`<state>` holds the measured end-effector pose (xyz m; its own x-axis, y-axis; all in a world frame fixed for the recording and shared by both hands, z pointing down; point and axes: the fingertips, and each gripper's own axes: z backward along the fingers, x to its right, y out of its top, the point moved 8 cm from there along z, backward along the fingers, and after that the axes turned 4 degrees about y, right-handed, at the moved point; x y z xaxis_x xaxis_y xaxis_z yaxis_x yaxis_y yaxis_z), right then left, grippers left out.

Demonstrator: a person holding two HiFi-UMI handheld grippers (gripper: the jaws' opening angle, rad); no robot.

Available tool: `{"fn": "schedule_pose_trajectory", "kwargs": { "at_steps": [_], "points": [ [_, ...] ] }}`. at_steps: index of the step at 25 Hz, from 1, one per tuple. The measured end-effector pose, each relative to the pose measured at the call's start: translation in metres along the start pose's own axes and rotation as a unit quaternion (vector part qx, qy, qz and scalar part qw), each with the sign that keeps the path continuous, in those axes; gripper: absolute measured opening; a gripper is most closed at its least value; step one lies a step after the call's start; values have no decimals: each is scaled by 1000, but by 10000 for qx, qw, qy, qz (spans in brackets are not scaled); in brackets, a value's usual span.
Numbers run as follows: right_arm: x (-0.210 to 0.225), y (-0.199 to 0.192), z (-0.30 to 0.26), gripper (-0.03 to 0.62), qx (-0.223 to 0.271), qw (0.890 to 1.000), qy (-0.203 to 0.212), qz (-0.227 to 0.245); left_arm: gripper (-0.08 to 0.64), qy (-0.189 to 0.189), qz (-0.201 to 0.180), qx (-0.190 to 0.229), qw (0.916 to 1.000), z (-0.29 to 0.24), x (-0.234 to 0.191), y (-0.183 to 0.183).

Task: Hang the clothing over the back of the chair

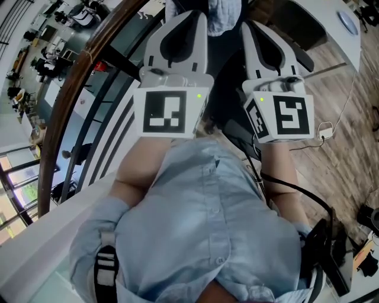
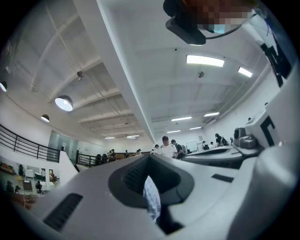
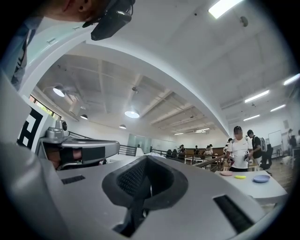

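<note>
The clothing [image 1: 223, 15] is a blue-grey bunch of cloth at the top of the head view, between the tips of both raised grippers. My left gripper [image 1: 200, 18] is shut on it. In the left gripper view a strip of pale checked fabric [image 2: 153, 199] is pinched between the shut jaws [image 2: 151, 187]. My right gripper [image 1: 246, 28] is shut too, its tip against the cloth. In the right gripper view only a thin pale sliver shows in the dark slit between its jaws [image 3: 143, 197]. A dark shape [image 1: 299, 35] beyond the right gripper may be the chair.
A curved wooden handrail [image 1: 71, 89] with glass panels runs along the left. A white table [image 1: 340, 26] stands at the far right over wood flooring [image 1: 337, 100], where a white adapter and cable [image 1: 324, 127] lie. People stand in the hall behind [image 3: 239, 147].
</note>
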<state>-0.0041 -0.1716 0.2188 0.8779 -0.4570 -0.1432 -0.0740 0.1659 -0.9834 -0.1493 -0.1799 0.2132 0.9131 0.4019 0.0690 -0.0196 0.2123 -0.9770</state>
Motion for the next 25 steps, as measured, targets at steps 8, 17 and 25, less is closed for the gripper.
{"fn": "schedule_pose_trajectory", "kwargs": {
  "at_steps": [8,17,25],
  "points": [
    [0,-4,-6,12,18,10000,11,-37,15,-7,-18,-53,10000,-4,-2,-6],
    [-2,-5,-10,12,10,9999,62,-82,15,23,-66,-78,9999,-5,-6,-4],
    [0,-7,-13,12,-11,9999,81,-105,15,20,-75,-110,9999,-7,-6,-6]
  ]
}}
